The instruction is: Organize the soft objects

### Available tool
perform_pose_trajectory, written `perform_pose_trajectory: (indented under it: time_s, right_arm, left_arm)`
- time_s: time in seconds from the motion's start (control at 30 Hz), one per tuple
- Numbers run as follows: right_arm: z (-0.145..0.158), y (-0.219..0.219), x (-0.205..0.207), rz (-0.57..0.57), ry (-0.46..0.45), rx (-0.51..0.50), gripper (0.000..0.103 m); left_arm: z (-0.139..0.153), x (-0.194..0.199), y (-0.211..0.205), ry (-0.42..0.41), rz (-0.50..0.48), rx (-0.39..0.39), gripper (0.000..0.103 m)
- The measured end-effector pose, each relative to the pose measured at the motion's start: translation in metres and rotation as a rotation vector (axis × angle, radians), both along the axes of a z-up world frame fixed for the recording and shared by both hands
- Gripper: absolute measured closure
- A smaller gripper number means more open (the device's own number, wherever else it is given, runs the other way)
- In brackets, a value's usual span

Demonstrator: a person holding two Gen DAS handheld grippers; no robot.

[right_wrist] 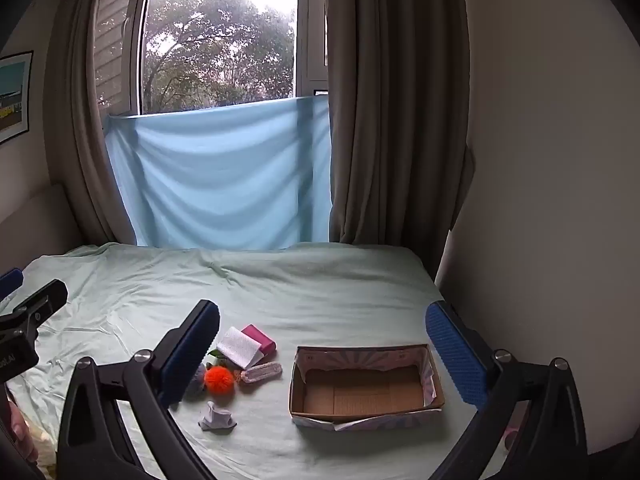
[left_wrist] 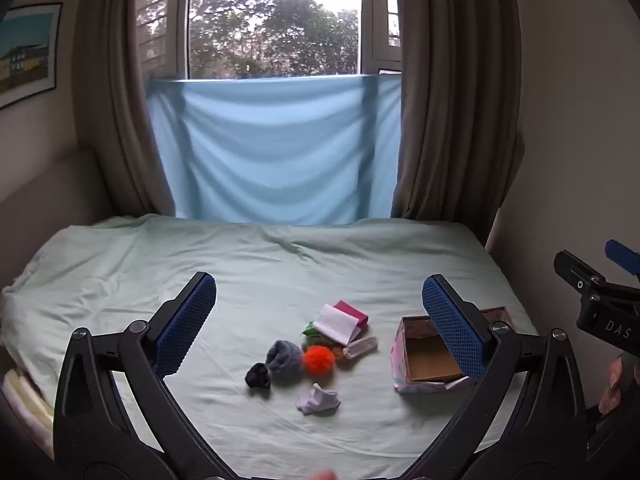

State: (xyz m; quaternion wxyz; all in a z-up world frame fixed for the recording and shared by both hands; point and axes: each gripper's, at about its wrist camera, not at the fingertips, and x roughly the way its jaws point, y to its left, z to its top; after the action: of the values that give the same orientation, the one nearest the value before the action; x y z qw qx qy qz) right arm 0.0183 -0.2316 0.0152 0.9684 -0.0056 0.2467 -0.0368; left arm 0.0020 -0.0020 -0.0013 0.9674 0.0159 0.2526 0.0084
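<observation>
A pile of soft things lies on the pale green bed sheet [left_wrist: 260, 264]: an orange pompom [left_wrist: 318, 360], a grey rolled sock [left_wrist: 285, 358], a dark scrunchie [left_wrist: 258, 375], a white crumpled sock [left_wrist: 318, 399], a white cloth [left_wrist: 336, 323] on a magenta pad [left_wrist: 352, 312], and a pink bundle [left_wrist: 362, 347]. An open cardboard box [left_wrist: 430, 360] stands to their right, empty inside [right_wrist: 364, 392]. My left gripper [left_wrist: 320, 320] is open and empty above the pile. My right gripper [right_wrist: 320, 352] is open and empty above the box and pile, where the pompom [right_wrist: 219, 380] and white sock [right_wrist: 217, 419] show.
A light blue cloth [left_wrist: 276, 152] hangs under the window behind the bed, with brown curtains [left_wrist: 452, 120] on both sides. A wall stands close on the right [right_wrist: 540, 160]. The other gripper's body shows at the right edge of the left wrist view [left_wrist: 600, 304].
</observation>
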Motion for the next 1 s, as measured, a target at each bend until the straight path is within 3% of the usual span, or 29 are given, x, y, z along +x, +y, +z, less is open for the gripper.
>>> perform_pose_trajectory:
  time_s: [0.13,0.17,1.0]
  right_arm:
    - [-0.002,-0.001,0.0,-0.003,0.003,-0.03,0.0]
    - [-0.002,-0.001,0.0,-0.001,0.0,-0.03,0.0]
    - [-0.003,-0.002,-0.002,0.0,-0.005,-0.015,0.0]
  left_arm:
    - [-0.003,0.004,-0.007,0.016,0.005,0.015,0.001]
    - [-0.002,0.0,-0.003,-0.009,-0.024,-0.031,0.001]
    - [0.001,-0.013,0.001,-0.031,-0.026,-0.083,0.001]
